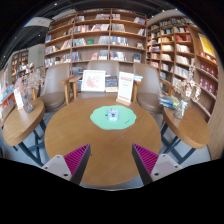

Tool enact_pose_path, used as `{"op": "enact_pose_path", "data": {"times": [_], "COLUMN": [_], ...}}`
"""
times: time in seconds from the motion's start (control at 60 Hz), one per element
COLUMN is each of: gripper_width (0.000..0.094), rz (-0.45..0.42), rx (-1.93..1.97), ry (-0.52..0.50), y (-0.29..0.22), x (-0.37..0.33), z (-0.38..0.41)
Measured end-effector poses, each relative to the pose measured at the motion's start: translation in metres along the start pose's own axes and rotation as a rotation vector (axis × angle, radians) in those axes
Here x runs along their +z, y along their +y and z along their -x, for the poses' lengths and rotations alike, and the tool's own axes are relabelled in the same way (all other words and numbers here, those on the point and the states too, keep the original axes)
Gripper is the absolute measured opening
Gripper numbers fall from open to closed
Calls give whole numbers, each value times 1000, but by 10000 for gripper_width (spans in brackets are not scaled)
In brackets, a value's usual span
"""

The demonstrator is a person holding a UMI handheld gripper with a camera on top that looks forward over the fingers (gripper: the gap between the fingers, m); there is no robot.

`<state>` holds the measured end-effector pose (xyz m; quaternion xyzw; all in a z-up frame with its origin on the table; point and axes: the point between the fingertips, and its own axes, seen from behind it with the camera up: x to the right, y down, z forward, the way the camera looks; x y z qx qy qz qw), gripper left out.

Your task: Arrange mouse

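Observation:
A small dark mouse (113, 115) lies on a green mat (112, 118) at the middle of a round wooden table (70, 135). My gripper (111, 160) is above the table's near edge, well short of the mouse. Its two fingers with magenta pads (73, 156) are spread wide apart with nothing between them.
Chairs (60, 88) stand around the table's far side. A white standing sign (125, 88) and a white board (93, 81) are behind the table. Other wooden tables (20, 120) flank it at left and right (190, 122). Bookshelves (100, 35) line the back walls.

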<state>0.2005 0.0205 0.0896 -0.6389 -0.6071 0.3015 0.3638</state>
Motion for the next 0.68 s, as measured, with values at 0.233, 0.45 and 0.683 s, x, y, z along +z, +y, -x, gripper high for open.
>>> {"op": "enact_pose_path", "data": {"times": [0.233, 0.45, 0.683], "gripper_width": [858, 856, 855], "rz": [-12, -30, -62], "rx": [-28, -6, -1], "ry": [-20, -27, -38], "y": [28, 27, 25], "x": [-48, -65, -78], "z": [9, 7, 9]}}
